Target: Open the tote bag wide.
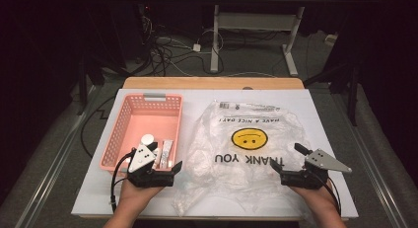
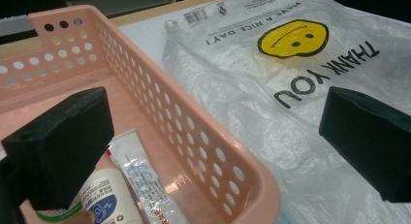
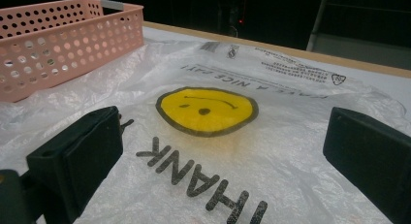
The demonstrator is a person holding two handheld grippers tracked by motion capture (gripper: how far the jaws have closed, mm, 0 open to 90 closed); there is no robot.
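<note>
The white table top (image 1: 325, 114) carries everything, its far wooden edge showing as a thin strip and its near edge partly covered by the person's forearms. Spread flat over its middle and right lies the clear plastic bag (image 1: 246, 149), the largest thing on it, printed with a yellow smiley face (image 1: 249, 138) and the words THANK YOU and HAVE A NICE DAY, all upside down from the high view; the film is so transparent that its crumpled near-left corner is hard to trace against the table, and whether anything lies inside cannot be told. Just left of the bag, touching or nearly touching its edge, stands the pink perforated basket (image 1: 129, 120), whose near end is covered in the high view by the left gripper (image 1: 170, 159). Inside the basket, at that near end, lie a flat sachet (image 2: 145, 180) with small print too blurred to read and a white bottle (image 2: 104, 200) with a blue mark on its label, cut off at the bottom of the left gripper view and half hidden behind one black jaw. The left gripper hovers over the basket's near right corner, its jaws spread wide with nothing between them, one over the basket and one over the bag. The right gripper (image 1: 290, 158) sits over the bag's near right part beside the lettering, its jaws likewise wide apart and empty, pointing across the smiley face.
</note>
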